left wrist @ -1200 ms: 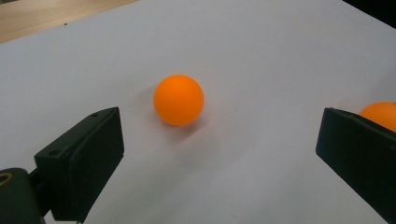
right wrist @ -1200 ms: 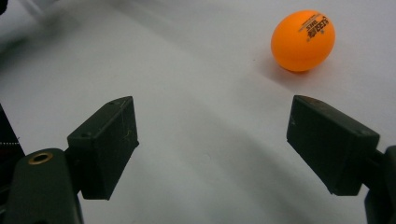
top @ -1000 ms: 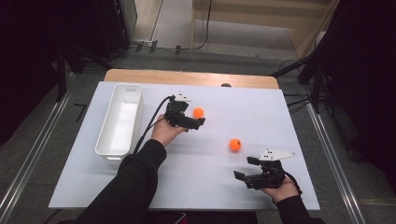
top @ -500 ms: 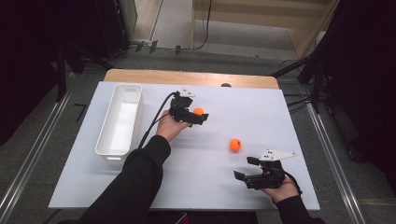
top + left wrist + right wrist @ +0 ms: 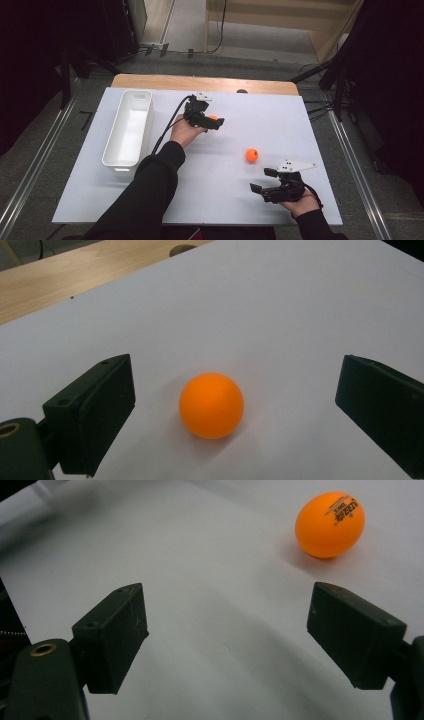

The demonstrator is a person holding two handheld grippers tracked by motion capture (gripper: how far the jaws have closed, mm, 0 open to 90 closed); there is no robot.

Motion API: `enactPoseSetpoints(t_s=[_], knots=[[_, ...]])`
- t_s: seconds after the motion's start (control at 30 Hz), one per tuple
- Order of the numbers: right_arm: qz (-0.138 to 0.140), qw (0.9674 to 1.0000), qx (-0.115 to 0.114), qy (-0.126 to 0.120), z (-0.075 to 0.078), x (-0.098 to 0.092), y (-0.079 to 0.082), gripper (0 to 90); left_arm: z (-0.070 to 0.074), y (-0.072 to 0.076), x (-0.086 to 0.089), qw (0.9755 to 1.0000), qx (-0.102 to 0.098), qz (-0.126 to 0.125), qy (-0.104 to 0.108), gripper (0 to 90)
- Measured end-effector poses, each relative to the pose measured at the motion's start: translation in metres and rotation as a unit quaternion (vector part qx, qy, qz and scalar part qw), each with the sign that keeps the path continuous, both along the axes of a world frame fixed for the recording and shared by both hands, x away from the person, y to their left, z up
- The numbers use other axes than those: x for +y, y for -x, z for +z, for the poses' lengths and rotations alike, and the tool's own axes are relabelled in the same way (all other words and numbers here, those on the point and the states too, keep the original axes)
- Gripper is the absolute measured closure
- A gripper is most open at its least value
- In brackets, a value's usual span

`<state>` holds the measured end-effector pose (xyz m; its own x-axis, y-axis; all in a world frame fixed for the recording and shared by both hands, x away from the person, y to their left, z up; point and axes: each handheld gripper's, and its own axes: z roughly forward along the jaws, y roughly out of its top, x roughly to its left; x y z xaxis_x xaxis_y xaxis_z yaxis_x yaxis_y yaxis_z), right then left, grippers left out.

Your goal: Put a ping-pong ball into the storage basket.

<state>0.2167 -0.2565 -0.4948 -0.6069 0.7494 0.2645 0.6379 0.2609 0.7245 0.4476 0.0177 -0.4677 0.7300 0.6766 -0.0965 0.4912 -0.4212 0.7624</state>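
your left gripper has moved up to the far orange ball, wide open around it; you're getting ready to grab.

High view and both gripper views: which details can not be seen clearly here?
- Far orange ball, high view: mostly hidden behind the left gripper.
- White tray floor, high view: washed out by glare.
- Print on the near orange ball, right gripper view: too small to read.

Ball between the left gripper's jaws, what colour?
Plain orange ball, no print visible on the side shown. Clearest in the left gripper view, between the open jaws of the left gripper.
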Motion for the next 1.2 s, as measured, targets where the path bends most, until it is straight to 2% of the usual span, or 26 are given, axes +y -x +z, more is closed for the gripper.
enactPoseSetpoints(t_s=[0.07,0.2,0.37,0.47,0.5,0.7,0.87,0.97,1.1,1.2], knots=[[0.000,1.0000,-0.001,-0.001,0.000,0.000,0.000,14.9,0.000,-0.003,-0.002,1.0000,0.004,0.000,0.001,2.8],[-0.001,1.0000,-0.004,-0.002,0.000,0.000,0.000,14.9,-0.002,-0.006,-0.005,0.9997,0.010,0.007,0.020,2.9],[0.001,1.0000,-0.005,-0.002,0.000,0.000,0.000,14.9,-0.006,-0.012,-0.006,0.9998,0.011,0.017,0.004,2.8],[0.000,1.0000,-0.002,-0.003,0.001,0.000,0.000,14.9,-0.006,-0.015,-0.008,0.9999,0.006,0.015,0.000,2.9],[0.000,1.0000,-0.002,-0.003,0.001,0.000,0.000,14.9,-0.006,-0.016,-0.009,0.9999,0.007,0.014,0.005,2.9],[0.004,1.0000,-0.003,-0.001,0.000,0.001,0.000,14.8,-0.009,-0.019,-0.013,0.9998,0.005,0.015,-0.009,2.9],[0.004,1.0000,-0.003,-0.002,0.000,0.001,0.000,14.9,-0.008,-0.020,-0.013,0.9998,0.003,0.021,0.004,2.9],[0.004,1.0000,-0.003,-0.002,0.000,0.000,0.000,14.9,-0.008,-0.022,-0.011,0.9997,0.005,0.023,0.001,2.9],[0.004,1.0000,-0.003,-0.002,0.000,0.001,0.000,14.9,-0.009,-0.023,-0.009,0.9995,0.011,0.028,0.008,2.9],[0.004,1.0000,-0.002,-0.002,0.000,0.001,0.000,14.9,-0.009,-0.023,-0.010,0.9996,0.005,0.026,0.004,2.9]])
